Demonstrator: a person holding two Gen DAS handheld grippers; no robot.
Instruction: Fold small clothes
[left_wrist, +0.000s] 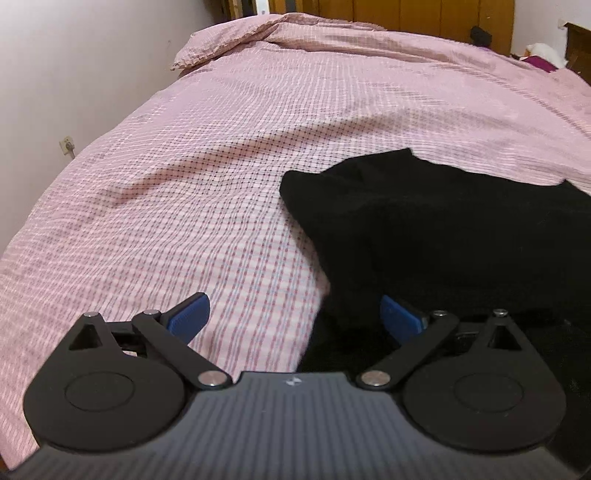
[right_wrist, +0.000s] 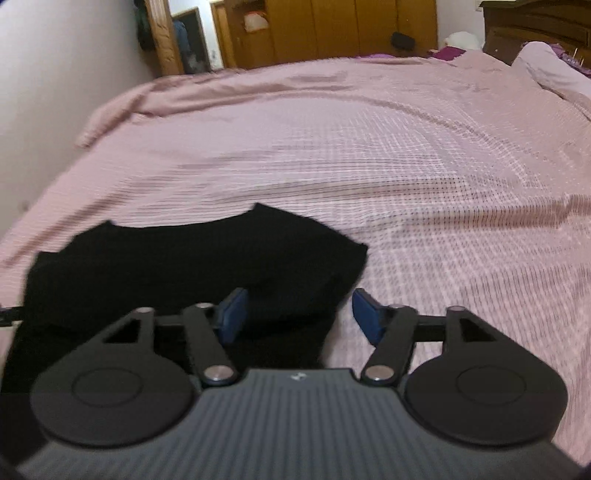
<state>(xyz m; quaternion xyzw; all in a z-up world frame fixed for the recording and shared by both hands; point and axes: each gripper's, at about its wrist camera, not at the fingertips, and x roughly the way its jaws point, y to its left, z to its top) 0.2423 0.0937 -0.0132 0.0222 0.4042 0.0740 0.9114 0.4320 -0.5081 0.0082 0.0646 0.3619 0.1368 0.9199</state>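
A black garment (left_wrist: 424, 236) lies flat on the pink checked bed cover (left_wrist: 221, 155); it looks like a small top with short sleeves. In the left wrist view it fills the right side, its left sleeve edge reaching between my fingers. My left gripper (left_wrist: 293, 317) is open, its blue pads (left_wrist: 188, 317) wide apart just above the garment's left edge. In the right wrist view the garment (right_wrist: 184, 266) lies at the left on the bed cover (right_wrist: 443, 184). My right gripper (right_wrist: 297, 315) is open over the garment's right edge, holding nothing.
The bed cover stretches far ahead with a folded ridge (left_wrist: 295, 29) at the far end. A white wall (left_wrist: 55, 74) runs along the left side. Wooden wardrobes (right_wrist: 332, 29) and a dark dresser (right_wrist: 535, 26) stand beyond the bed.
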